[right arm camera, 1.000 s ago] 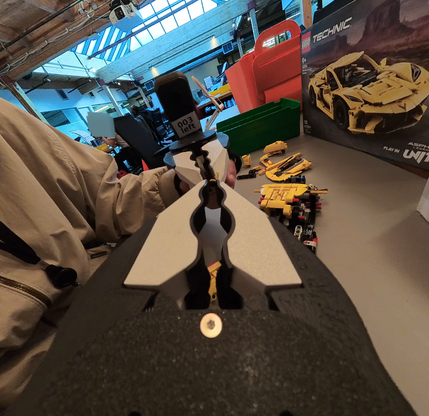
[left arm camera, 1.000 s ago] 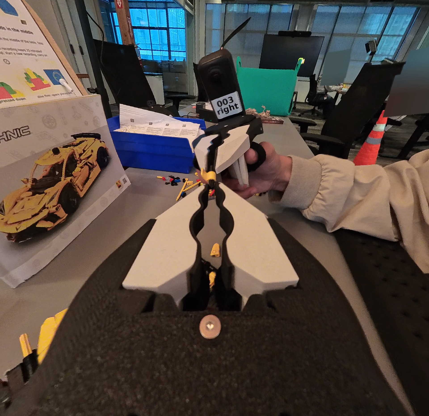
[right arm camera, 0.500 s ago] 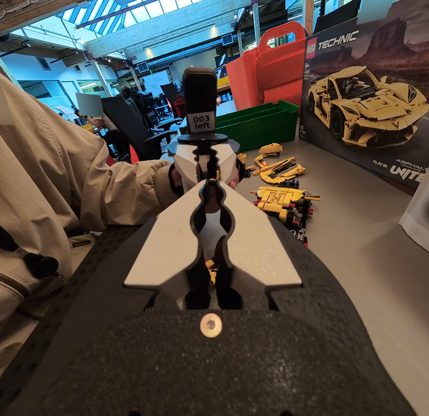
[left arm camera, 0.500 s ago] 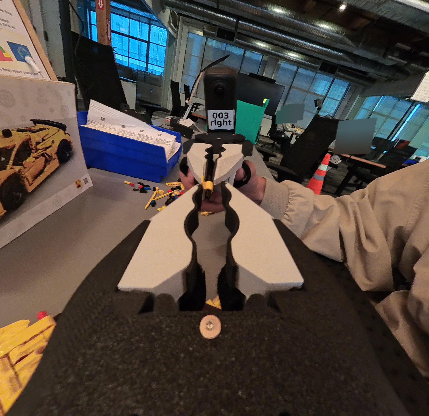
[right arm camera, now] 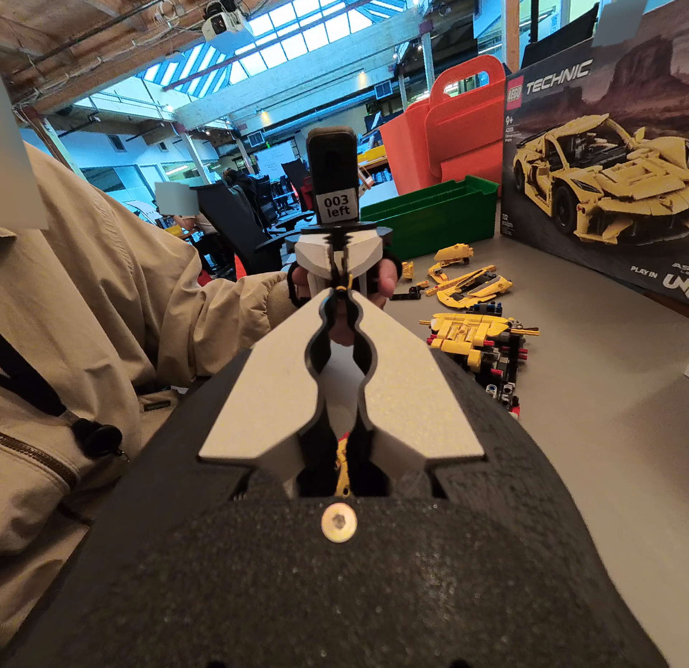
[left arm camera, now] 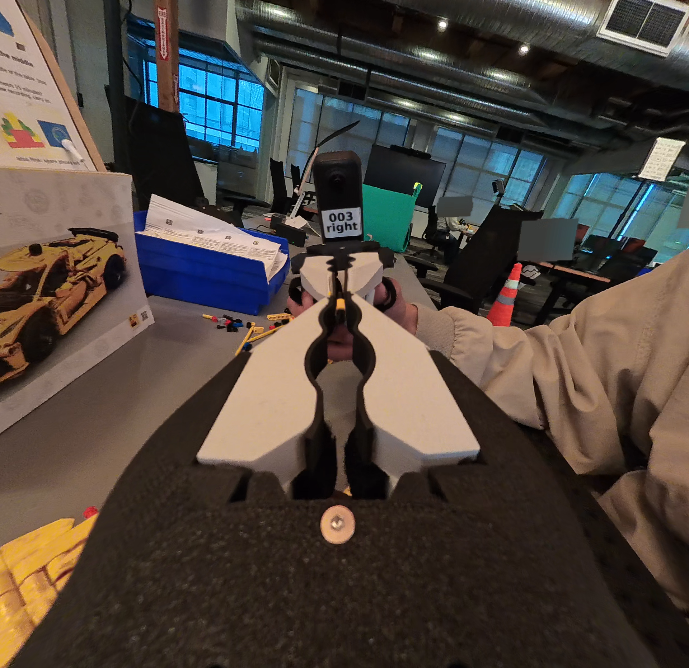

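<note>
Facing each other tip to tip, the left gripper (left arm camera: 337,309) and right gripper (right arm camera: 337,296) are held above the desk (left arm camera: 112,389). Both sets of jaws are drawn in to a narrow slit. A small yellow-and-black piece (left arm camera: 340,302) is pinched right where the two tips meet; it is gripped from both ends, as far as can be seen. How the piece is built cannot be made out: too small and partly hidden by the tips.

Behind each gripper a hand is wrapped round the handle: right hand (left arm camera: 395,307), left hand (right arm camera: 384,281), both in beige sleeves.

On the desk just beside the right gripper, a yellow sub-assembly (right arm camera: 473,337) with black and red pins is lying flat. Loose yellow panels (right arm camera: 469,285) are spread just beyond it. On the left gripper's side, small loose pins (left arm camera: 231,324) are scattered near a blue bin (left arm camera: 205,273) stuffed with paper sheets (left arm camera: 208,232).

Further back, a green bin (right arm camera: 428,217) and an orange tote (right arm camera: 447,139) are set against a set box (right arm camera: 596,173) showing a yellow car. An orange cone (left arm camera: 507,296) is standing on the floor well beyond the desk.
</note>
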